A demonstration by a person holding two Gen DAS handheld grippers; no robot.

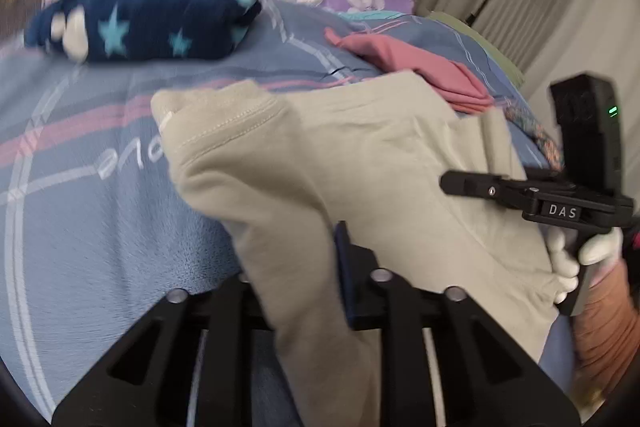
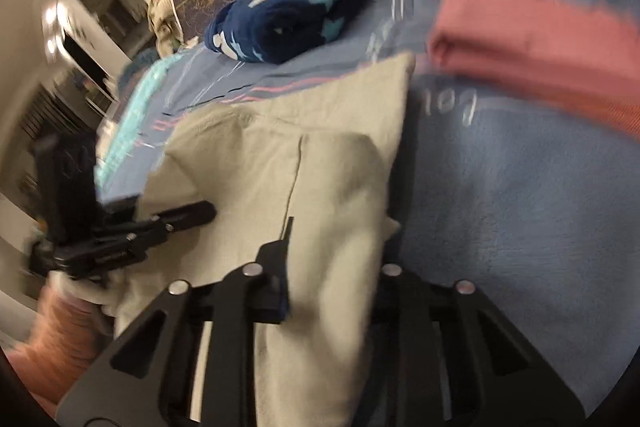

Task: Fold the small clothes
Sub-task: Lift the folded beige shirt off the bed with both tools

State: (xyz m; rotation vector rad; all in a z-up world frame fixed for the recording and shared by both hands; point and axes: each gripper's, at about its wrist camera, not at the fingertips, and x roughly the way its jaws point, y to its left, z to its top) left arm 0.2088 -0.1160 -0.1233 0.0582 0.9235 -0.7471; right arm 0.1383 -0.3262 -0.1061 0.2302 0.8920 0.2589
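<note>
Beige garment [image 1: 360, 163] hung bunched above the blue bed cover [image 1: 100, 227], pinched at one end by the left tool [image 1: 304, 267] and at the other by the right tool [image 2: 332, 267], near a folded pink cloth [image 2: 540, 55] and navy star-print bundle [image 1: 152, 19].

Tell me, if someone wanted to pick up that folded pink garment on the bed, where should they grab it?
Probably at the rounded folded edge of the pink garment, coming in low from the near side. That edge stands thick above the blue bedspread, so fingers could close over all layers at once. The far edges look thinner and looser.
</note>
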